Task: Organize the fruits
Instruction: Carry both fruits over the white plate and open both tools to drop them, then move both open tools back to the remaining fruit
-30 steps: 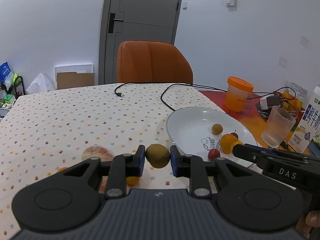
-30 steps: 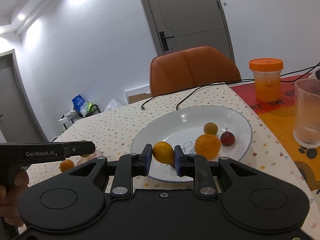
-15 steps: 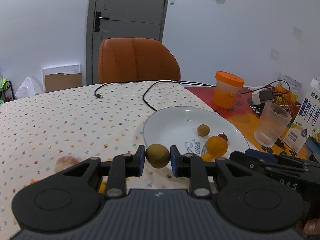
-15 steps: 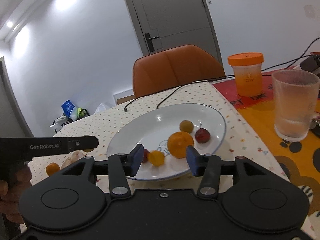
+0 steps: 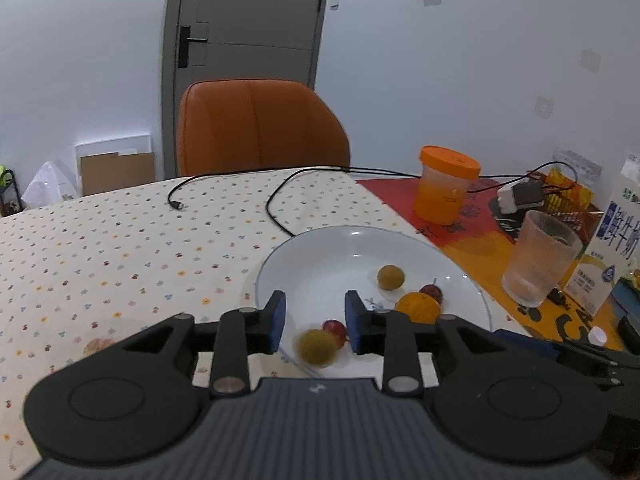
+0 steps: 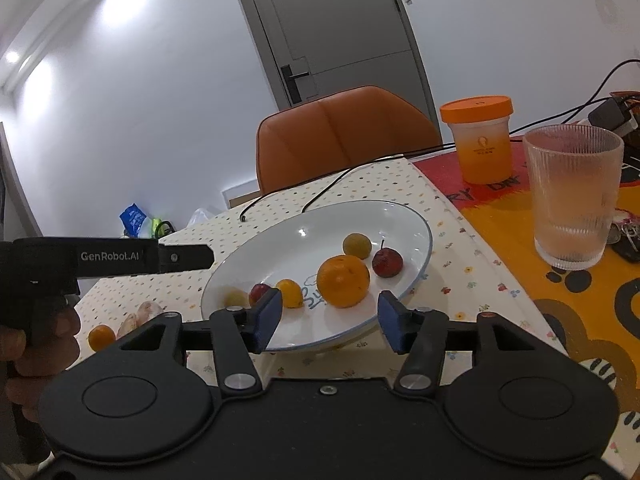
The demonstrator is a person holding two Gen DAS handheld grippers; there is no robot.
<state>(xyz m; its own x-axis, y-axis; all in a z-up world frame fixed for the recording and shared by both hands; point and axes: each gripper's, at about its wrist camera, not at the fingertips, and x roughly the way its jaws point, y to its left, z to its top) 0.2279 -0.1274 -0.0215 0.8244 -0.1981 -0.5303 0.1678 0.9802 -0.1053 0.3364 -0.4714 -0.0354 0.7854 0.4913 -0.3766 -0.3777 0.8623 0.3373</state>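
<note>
Blue pads on your left gripper (image 5: pixel 313 322) stand parted with nothing between them; the blurred greenish-brown fruit (image 5: pixel 318 347) sits just below the gap, at the near rim of the white plate (image 5: pixel 312 256), beside a small red one (image 5: pixel 335 329). Your right gripper (image 6: pixel 328 322) is spread wide and empty too, hovering at the plate's near edge. On the plate lie a large orange (image 6: pixel 343 280), a small yellow fruit (image 6: pixel 289 292), a stemmed red fruit (image 6: pixel 386 262) and a second brownish fruit (image 6: pixel 357 245).

That blur suggests the greenish-brown fruit is not at rest, so it may roll over the shallow rim, or knock the others. One small orange (image 6: pixel 101 337) waits off the plate on the dotted tablecloth (image 5: pixel 100 240); reaching for it, mind your right side, where the ribbed glass (image 6: pixel 573 196) stands near.

Farther off, a black cable (image 5: pixel 280 208) trails across the cloth, an orange-lidded jar (image 5: pixel 447 184) stands on the red mat, then an orange chair (image 5: pixel 260 128), a grey door and white walls.
</note>
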